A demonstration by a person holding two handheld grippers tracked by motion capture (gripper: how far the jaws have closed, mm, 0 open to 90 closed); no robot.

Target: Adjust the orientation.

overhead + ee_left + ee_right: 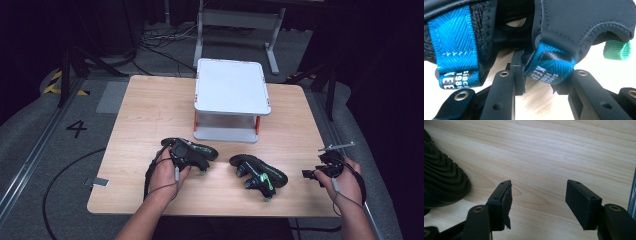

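Note:
Two black sandals with green trim lie on the wooden table (140,115). The left sandal (200,152) sits under my left gripper (186,150), which a hand holds down onto it. In the left gripper view my left gripper (546,80) stands open, with the sandal's blue heel loop (549,67) between its jaws and a green tab (617,51) at the right. The right sandal (260,175) lies alone at mid-table; its ribbed sole (441,180) shows in the right gripper view. My right gripper (306,174) (537,195) is open over bare wood near the table's right edge, pointing at that sandal.
A white two-level rack (232,87) with orange posts stands at the back middle of the table. The floor around holds cables, a metal frame (235,30) behind the table and a painted number 4 (76,128) at the left.

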